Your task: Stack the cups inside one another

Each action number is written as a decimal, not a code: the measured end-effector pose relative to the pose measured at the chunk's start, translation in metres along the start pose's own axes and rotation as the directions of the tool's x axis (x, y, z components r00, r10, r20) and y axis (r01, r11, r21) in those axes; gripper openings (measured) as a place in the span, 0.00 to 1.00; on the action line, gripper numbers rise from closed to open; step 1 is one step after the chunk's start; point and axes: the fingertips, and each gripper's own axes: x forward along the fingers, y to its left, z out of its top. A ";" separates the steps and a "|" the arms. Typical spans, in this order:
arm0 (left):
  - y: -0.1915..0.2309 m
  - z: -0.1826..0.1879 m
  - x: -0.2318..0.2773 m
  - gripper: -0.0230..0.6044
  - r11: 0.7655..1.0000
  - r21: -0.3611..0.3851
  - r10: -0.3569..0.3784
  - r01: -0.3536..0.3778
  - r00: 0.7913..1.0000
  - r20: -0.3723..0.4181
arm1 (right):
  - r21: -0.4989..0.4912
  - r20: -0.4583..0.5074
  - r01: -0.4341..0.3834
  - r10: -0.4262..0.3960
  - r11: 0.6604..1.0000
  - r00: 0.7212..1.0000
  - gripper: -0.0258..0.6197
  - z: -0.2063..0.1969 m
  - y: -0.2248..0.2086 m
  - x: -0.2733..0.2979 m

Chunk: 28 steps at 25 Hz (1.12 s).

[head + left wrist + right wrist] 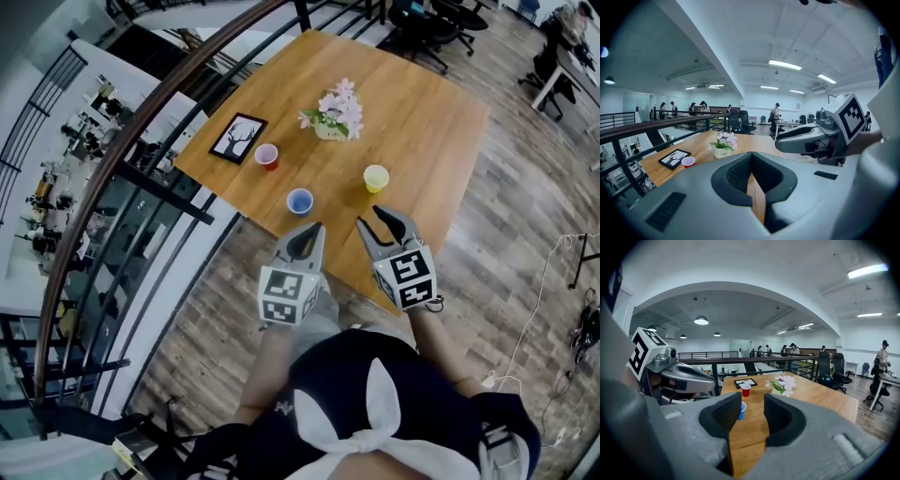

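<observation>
Three cups stand apart and upright on the wooden table: a red cup at the left, a blue cup near the front edge and a yellow cup to the right. My left gripper hovers at the table's near edge just in front of the blue cup, its jaws together and empty. My right gripper is beside it, short of the yellow cup, open with nothing between its jaws. In the right gripper view the blue cup peeks past the left jaw, with the red cup farther off.
A pot of pale flowers stands mid-table and a black picture frame lies by the left edge. A dark railing runs along the table's left side. Office chairs stand beyond the far corner.
</observation>
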 end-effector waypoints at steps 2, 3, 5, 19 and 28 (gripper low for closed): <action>0.012 0.003 0.008 0.06 1.000 -0.003 -0.013 0.013 1.000 -0.002 | 0.007 -0.015 0.014 -0.014 1.000 1.000 0.30 0.002 -0.007 0.013; 0.018 0.003 0.011 0.06 1.000 -0.006 -0.017 0.017 1.000 -0.003 | 0.012 -0.017 0.019 -0.019 1.000 1.000 0.31 0.004 -0.010 0.019; 0.030 0.001 0.018 0.06 1.000 -0.013 -0.025 0.025 1.000 -0.009 | 0.019 -0.022 0.035 -0.035 0.999 0.999 0.31 0.004 -0.015 0.030; 0.072 -0.002 0.056 0.06 0.994 -0.025 -0.106 0.105 0.993 -0.043 | 0.051 -0.149 0.146 -0.137 0.988 0.979 0.35 -0.016 -0.055 0.081; 0.099 -0.011 0.079 0.06 0.986 -0.015 -0.167 0.166 0.983 -0.071 | 0.095 -0.231 0.232 -0.205 0.968 0.951 0.47 -0.043 -0.080 0.112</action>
